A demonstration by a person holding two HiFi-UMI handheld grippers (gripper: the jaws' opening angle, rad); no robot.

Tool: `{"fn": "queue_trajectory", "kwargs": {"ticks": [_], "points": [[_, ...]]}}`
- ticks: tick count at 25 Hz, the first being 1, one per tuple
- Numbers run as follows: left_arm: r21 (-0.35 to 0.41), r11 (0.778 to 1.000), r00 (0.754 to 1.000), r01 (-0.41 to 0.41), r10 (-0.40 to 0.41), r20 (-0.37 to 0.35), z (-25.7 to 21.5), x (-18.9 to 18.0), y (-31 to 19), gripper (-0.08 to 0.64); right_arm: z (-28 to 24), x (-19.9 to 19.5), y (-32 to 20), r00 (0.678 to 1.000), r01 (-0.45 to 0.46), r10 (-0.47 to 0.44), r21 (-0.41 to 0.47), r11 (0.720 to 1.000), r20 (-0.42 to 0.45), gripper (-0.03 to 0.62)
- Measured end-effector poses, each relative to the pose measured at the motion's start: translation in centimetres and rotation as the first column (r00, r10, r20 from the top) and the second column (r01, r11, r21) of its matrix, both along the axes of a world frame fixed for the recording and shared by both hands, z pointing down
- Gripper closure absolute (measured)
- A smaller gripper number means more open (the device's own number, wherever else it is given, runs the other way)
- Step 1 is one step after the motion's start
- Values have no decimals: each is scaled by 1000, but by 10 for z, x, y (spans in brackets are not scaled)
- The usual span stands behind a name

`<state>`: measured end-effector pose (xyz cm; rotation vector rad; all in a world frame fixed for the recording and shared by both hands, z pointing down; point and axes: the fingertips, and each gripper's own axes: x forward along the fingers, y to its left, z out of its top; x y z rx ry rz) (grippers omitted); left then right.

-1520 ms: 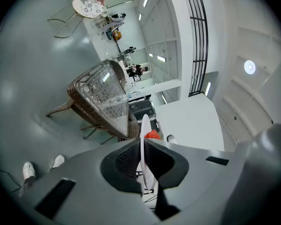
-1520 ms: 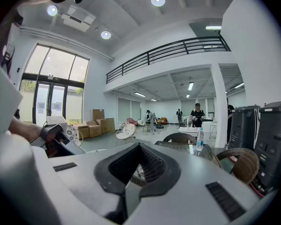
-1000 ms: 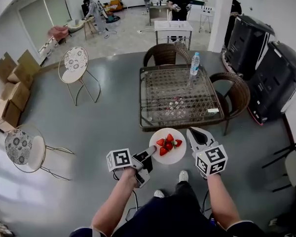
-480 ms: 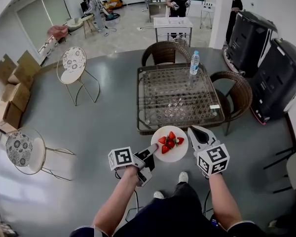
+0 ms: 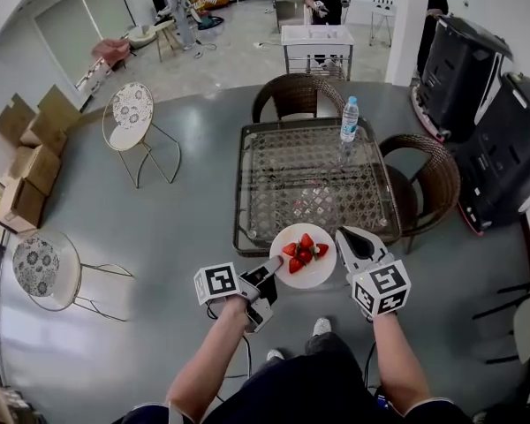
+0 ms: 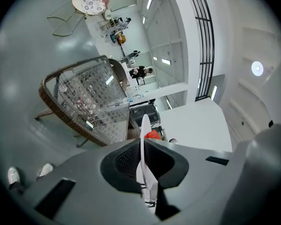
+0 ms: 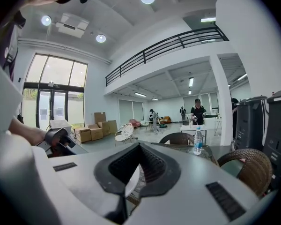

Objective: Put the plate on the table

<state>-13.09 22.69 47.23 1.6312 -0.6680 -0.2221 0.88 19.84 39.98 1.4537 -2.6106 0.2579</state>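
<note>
L gripper (image 5: 269, 274) is clamped on the near-left rim of the white plate (image 5: 322, 275); its own view shows the rim edge-on between closed jaws. The plate carries a small pile of strawberries (image 5: 302, 253) and is held in the air at the near edge of the glass-top wicker table (image 5: 247, 193), not yet resting on it. R gripper (image 5: 346, 244) pinches the right rim, jaws closed on a thin white edge.

Step in hand, as I judge it: carry fwd over the glass, then lower. To do it well:
- keep both grippers level w/ each other so the berries don't roll
- clear the raised wicker rim before going down
- set it down flat & soft, since the top is glass
- let go only once the plate sits

Middle of the top looks free. A water bottle (image 5: 350, 118) stands near the far right corner, well apart from the plate.

Room, L to R: cardboard boxes (image 5: 22, 162) by the left wall, two round-seat metal chairs (image 5: 132, 117) on a grey glossy floor (image 5: 177, 228), wicker chairs (image 5: 428, 170) at the table's far & right sides, big black machines (image 5: 503, 140) far right. People are far off at the back.
</note>
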Motion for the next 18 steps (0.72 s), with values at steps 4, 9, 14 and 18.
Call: {"fn": "queue_trajectory", "kwargs": {"ticks": [4,9,14,18], "points": [[6,999,999,41,-41,2,3,16,-25,541,2,19,-25,1000,26,-26,1,1000,11,588],[16,995,995,98,-98,1,4,44,-63,541,6,49,-60,998,65,-65,-2,998,9,588],[-2,991,990,137,-137,-5,9,53,-95,541,13,57,-83,997,80,-80,-8,997,1,588],[-9,988,988,154,-154,-4,12,61,-122,541,19,63,-103,997,78,-78,-25,997,7,588]]}}
